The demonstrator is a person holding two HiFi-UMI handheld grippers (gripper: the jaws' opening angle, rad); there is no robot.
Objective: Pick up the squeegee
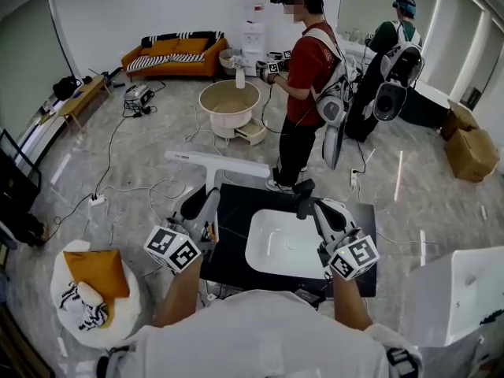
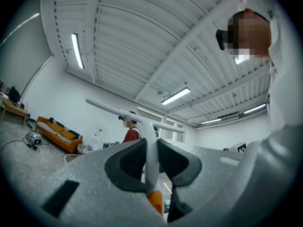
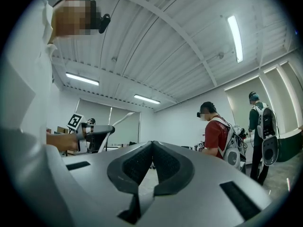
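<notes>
No readable brand or print. The only markings are black-and-white square codes on each marker cube (image 1: 172,248).

Left gripper (image 2: 151,146): jaws part-way closed and clamped on the squeegee (image 1: 214,162) handle, pads pressing both sides. An orange handle section shows at the jaw base.

The squeegee is lifted off any surface, at the far-left corner of the black countertop (image 1: 236,211). Its long axis, the white handle, runs out along the jaws away from the person. The blade bar sits crosswise at the far end, beyond the countertop's far edge, running left-right. In the left gripper view the bar is tilted, left end higher.

Right gripper (image 3: 152,149): jaw tips together, nothing between them. It is above the far-right rim of the white basin (image 1: 272,250).
</notes>
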